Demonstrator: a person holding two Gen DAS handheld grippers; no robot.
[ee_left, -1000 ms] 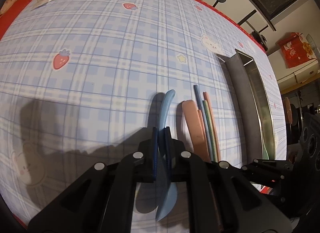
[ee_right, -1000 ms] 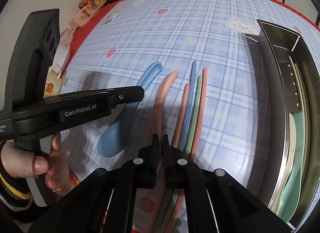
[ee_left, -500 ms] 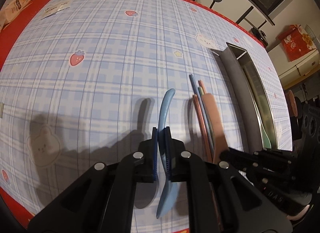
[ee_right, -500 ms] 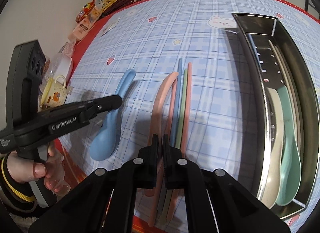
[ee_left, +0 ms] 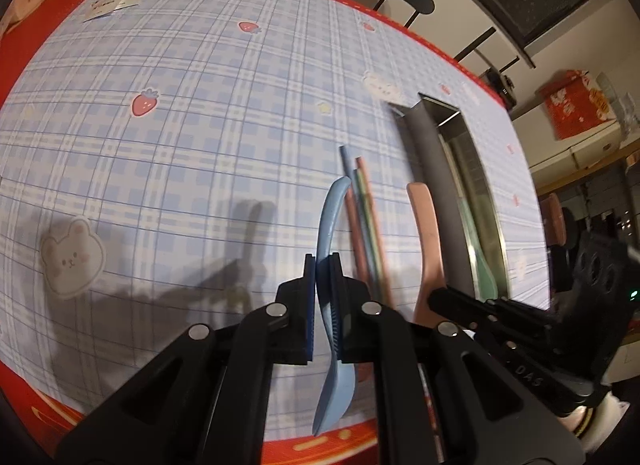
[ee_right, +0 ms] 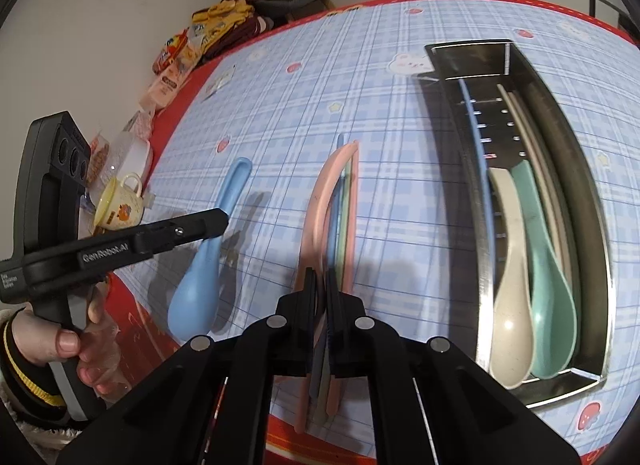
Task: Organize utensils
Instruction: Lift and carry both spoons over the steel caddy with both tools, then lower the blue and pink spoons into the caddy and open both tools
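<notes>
Left of the steel tray, both tools carry spoons clear of the checked tablecloth. Left gripper is clamped on the blue spoon. Right gripper pinches the pink spoon above four chopsticks. Inside the tray lie a beige spoon and a green spoon.

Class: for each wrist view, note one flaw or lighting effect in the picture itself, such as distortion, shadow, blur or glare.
Left wrist view: fisheye bends the blue plaid tablecloth grid; dark claw shadows fall left of the light-blue plastic spoon; the chopsticks look smeared. Right wrist view: glare streaks the rectangular stainless-steel tray wall; black vignette rounds the corners.
</notes>
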